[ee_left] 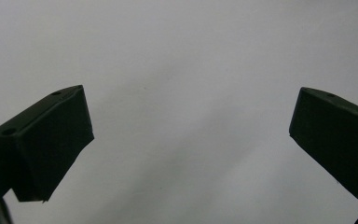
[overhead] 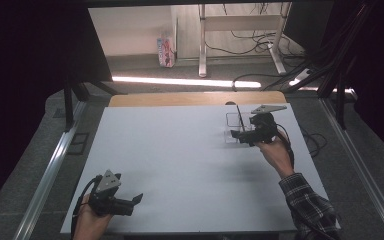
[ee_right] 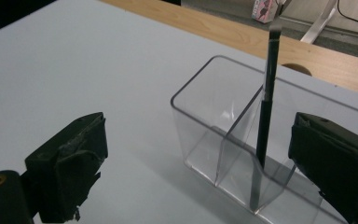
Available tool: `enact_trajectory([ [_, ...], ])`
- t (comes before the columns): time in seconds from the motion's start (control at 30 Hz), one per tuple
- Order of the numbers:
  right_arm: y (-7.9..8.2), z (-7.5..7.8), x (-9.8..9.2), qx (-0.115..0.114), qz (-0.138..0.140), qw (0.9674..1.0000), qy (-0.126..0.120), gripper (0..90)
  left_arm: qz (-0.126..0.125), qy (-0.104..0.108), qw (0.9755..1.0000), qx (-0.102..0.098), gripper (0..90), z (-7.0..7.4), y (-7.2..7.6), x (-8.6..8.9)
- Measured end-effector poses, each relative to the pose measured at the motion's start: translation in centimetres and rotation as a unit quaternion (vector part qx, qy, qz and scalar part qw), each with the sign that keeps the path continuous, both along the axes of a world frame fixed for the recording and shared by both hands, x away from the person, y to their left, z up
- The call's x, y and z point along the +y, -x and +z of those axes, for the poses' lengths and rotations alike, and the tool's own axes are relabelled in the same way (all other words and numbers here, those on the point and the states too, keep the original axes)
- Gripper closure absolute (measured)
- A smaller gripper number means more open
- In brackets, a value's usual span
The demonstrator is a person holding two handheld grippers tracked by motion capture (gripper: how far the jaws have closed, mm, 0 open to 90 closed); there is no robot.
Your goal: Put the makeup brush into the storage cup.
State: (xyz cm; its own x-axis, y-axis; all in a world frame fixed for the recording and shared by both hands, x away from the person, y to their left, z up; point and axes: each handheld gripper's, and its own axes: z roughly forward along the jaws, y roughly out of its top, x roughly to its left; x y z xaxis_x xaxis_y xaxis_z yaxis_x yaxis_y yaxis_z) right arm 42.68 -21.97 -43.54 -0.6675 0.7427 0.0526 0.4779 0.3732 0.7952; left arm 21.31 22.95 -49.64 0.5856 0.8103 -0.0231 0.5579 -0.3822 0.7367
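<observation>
My right gripper (ee_right: 200, 163) hovers, jaws apart, by the pen (ee_right: 265, 121) in the holder (ee_right: 200, 126); next I'd close on it, left gripper (overhead: 130, 202) idle with jaws apart.

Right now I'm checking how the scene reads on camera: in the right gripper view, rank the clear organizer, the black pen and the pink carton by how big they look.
1. Clear organizer, largest.
2. Black pen, tall but thin, standing in the organizer.
3. Pink carton, smallest, though it sits far off on the floor, so its true size is unsure.
</observation>
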Motion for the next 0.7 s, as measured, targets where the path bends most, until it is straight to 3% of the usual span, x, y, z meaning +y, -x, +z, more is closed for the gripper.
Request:
enact_trajectory([
  [0.2,0.4,-0.5,-0.1,0.008,0.004,1.0000,0.003,3.3,-0.002,0.000,1.0000,0.001,0.0,0.0,0.0,0.0],
  [0.7,2.3,-0.2,0.1,0.001,0.017,0.9999,0.003,0.0,0.004,0.007,1.0000,-0.001,0.0,0.0,0.0,0.3],
])
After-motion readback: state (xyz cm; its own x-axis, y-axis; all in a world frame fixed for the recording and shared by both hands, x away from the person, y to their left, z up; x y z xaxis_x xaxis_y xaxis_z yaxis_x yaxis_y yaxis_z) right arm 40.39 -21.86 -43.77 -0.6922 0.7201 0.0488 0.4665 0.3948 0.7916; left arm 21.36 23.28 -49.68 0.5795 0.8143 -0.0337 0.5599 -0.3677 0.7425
